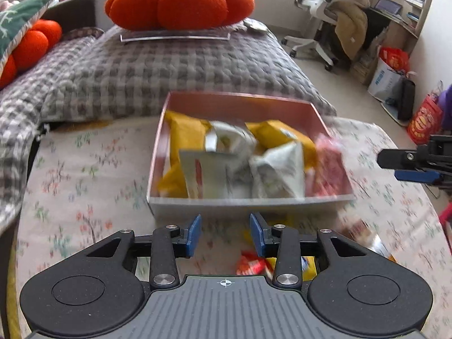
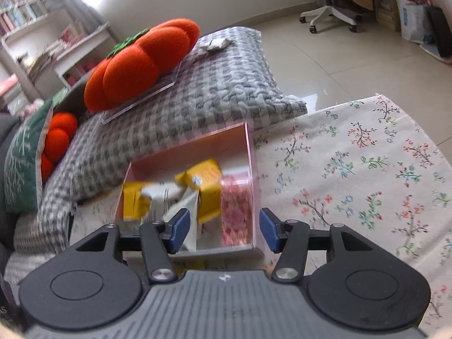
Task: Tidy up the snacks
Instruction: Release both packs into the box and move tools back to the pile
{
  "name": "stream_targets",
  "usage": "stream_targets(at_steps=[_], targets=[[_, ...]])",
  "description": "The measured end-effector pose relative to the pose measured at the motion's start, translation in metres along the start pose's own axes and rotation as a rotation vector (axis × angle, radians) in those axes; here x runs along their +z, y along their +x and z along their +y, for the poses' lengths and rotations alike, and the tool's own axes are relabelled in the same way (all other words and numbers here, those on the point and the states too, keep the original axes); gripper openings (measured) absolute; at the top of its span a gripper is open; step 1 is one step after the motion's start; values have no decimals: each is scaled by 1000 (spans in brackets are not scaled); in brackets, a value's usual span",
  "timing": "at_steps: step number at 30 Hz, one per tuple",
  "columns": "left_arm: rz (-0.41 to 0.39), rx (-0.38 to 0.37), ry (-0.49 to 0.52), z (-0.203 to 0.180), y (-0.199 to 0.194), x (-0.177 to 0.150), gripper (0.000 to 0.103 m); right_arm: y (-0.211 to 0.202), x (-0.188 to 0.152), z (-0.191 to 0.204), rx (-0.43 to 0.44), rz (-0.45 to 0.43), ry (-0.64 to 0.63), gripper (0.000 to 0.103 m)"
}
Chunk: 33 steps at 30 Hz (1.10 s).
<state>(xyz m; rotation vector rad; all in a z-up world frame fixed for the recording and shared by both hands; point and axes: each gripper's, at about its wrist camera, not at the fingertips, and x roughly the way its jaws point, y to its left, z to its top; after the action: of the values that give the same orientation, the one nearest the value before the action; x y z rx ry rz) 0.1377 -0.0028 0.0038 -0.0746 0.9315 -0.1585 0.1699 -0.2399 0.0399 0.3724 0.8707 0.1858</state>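
A pink box (image 1: 240, 100) sits on the floral tablecloth and holds several snack packets: yellow ones (image 1: 183, 135), white ones (image 1: 271, 169) and a pink one (image 1: 327, 166). My left gripper (image 1: 226, 234) is open and empty, just in front of the box's near wall. Loose snacks, one red-orange (image 1: 251, 264), lie under it on the cloth. My right gripper (image 2: 223, 230) is open and empty above the box's near right corner (image 2: 258, 250); it also shows at the right edge of the left wrist view (image 1: 409, 166). The pink packet (image 2: 236, 212) lies between its fingers' line of sight.
A grey checked cushion (image 1: 169, 65) with an orange pumpkin pillow (image 1: 180, 0) lies behind the box. The floral tablecloth (image 2: 367, 169) stretches to the right of the box. An office chair (image 1: 319, 14) and bags (image 1: 389, 70) stand on the floor beyond.
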Motion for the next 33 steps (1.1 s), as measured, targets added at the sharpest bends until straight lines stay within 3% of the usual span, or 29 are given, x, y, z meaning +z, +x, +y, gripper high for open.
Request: stream_targets(at_steps=[7,14,21,33], targets=[[36,-18,34,-8,-20,-33,37,-19,-26,2,-82,61,-68,58],[72,-39,60,-13,-27,-63,37,-26,-57,2,-68,162,-79,62],[131,-22,128,-21,-9,-74,37,-14,-86,-12,-79,280,7,62],[165,17,180,-27,6,-80,37,9,-100,-15,-141,348,-11,59]])
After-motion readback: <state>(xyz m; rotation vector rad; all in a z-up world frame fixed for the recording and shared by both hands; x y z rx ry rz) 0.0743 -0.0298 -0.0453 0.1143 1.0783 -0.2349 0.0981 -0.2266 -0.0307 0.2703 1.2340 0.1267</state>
